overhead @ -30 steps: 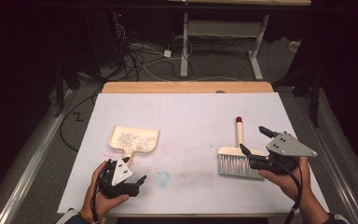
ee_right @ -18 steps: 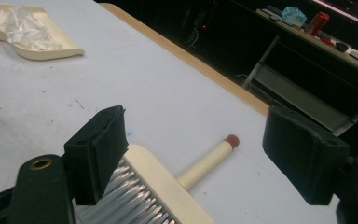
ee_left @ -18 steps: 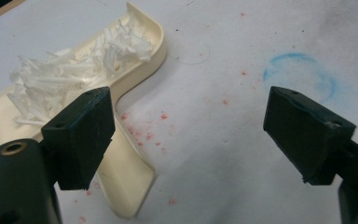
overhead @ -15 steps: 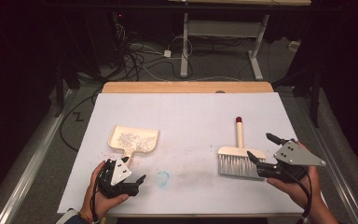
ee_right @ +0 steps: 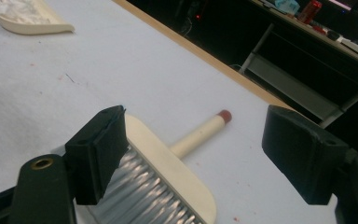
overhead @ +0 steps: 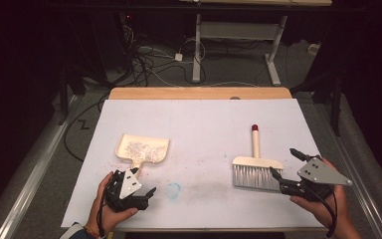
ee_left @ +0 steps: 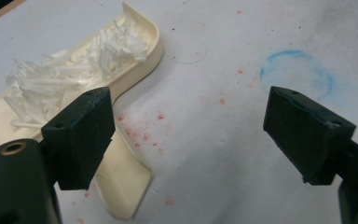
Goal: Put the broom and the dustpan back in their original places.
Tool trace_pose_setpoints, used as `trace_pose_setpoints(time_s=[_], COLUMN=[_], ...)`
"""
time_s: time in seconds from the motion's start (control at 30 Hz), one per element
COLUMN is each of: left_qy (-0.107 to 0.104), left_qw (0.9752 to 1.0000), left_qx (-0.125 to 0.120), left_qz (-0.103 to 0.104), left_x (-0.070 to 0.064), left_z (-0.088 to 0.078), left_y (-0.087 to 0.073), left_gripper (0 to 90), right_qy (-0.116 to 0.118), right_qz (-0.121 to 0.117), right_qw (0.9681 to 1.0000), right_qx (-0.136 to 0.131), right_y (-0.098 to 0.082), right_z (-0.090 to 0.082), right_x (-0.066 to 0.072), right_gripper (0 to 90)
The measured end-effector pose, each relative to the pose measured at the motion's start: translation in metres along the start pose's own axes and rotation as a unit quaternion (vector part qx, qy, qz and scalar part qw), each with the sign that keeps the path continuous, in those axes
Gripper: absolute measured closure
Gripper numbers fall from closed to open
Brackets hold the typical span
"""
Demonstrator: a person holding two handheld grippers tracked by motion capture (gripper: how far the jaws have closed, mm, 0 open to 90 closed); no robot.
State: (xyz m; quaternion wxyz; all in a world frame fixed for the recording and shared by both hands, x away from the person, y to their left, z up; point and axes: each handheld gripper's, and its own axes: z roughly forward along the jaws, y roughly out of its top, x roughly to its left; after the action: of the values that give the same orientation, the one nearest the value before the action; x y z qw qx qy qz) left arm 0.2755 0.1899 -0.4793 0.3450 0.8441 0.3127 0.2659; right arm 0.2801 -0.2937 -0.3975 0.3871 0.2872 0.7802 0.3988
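White tabletop [overhead: 199,124]: brush [overhead: 255,164] near right edge, handle pointing toward the far edge; right gripper [overhead: 285,168] beside bristles, jaws spread; left gripper [overhead: 138,185] likewise spread.

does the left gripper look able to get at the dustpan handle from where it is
Probably yes: the left gripper has its jaws open, the dustpan handle lies just beside one jaw, and nothing sits between them.

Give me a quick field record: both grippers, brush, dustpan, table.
left gripper: open, holding nothing, beside the dustpan handle
right gripper: open, holding nothing, at the brush's right end
brush: flat on the table, bristles toward the person, red-tipped handle pointing away
dustpan: flat on the table, white shreds inside
table: white cover, red specks, faint blue ring
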Motion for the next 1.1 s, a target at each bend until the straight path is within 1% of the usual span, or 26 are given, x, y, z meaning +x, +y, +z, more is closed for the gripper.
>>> trace_pose_setpoints(time_s=[0.13, 0.17, 0.2, 0.3, 0.37, 0.43, 0.53, 0.73, 0.83, 0.9, 0.97, 1.03, 1.1], left_qy=[0.0, 0.0, -0.002, -0.004, -0.005, -0.004, -0.004, -0.008, -0.009, -0.009, -0.009, -0.009, -0.008], left_qw=[1.0, 1.0, 1.0, 1.0, 1.0, 1.0, 1.0, 0.9999, 0.9999, 1.0, 1.0, 1.0, 1.0], left_qx=[-0.002, -0.002, 0.0, 0.002, 0.001, -0.001, -0.003, -0.003, -0.003, -0.003, -0.001, -0.001, 0.0], left_qz=[0.0, 0.001, -0.004, -0.002, -0.002, -0.003, -0.006, -0.006, -0.003, -0.003, -0.002, 0.001, 0.002], left_x=[0.001, 0.001, 0.0, -0.001, -0.001, 0.0, 0.0, 0.001, 0.001, 0.001, 0.0, -0.001, -0.001], left_z=[0.001, 0.001, 0.001, 0.002, 0.002, 0.002, 0.001, 0.002, 0.003, 0.004, 0.005, 0.004, 0.004], left_y=[0.0, 0.001, 0.001, 0.001, 0.001, 0.001, 0.001, 0.001, 0.001, 0.002, 0.002, 0.003, 0.003], left_gripper=[16.0, 16.0, 16.0, 15.9, 16.0, 16.0, 16.0, 16.0, 16.0, 16.0, 16.0, 16.0, 16.0], right_qy=[0.0, -0.002, -0.005, -0.006, -0.011, -0.01, -0.01, -0.009, -0.005, -0.003, 0.001, -0.004, 0.0], right_qz=[0.009, 0.009, 0.009, 0.011, 0.012, 0.017, 0.016, 0.035, 0.039, 0.044, 0.044, 0.04, 0.043], right_qw=[0.9999, 0.9999, 0.9999, 0.9998, 0.9997, 0.9996, 0.9994, 0.9989, 0.9988, 0.9985, 0.9983, 0.9985, 0.9985], right_qx=[0.01, 0.012, 0.012, 0.016, 0.019, 0.022, 0.028, 0.028, 0.031, 0.033, 0.038, 0.037, 0.034], right_y=[-0.009, -0.012, -0.014, -0.02, -0.025, -0.031, -0.04, -0.058, -0.065, -0.069, -0.07, -0.069, -0.068], right_z=[0.001, 0.001, 0.001, 0.001, 0.002, 0.003, 0.004, 0.001, -0.002, -0.002, -0.002, -0.002, -0.002], right_x=[-0.001, -0.001, -0.001, -0.002, -0.002, -0.003, -0.002, 0.0, 0.004, 0.006, 0.008, 0.009, 0.008], right_gripper=[22.8, 22.8, 22.8, 22.7, 22.8, 22.7, 22.2, 22.0, 21.8, 21.7, 21.4, 21.3, 21.3])
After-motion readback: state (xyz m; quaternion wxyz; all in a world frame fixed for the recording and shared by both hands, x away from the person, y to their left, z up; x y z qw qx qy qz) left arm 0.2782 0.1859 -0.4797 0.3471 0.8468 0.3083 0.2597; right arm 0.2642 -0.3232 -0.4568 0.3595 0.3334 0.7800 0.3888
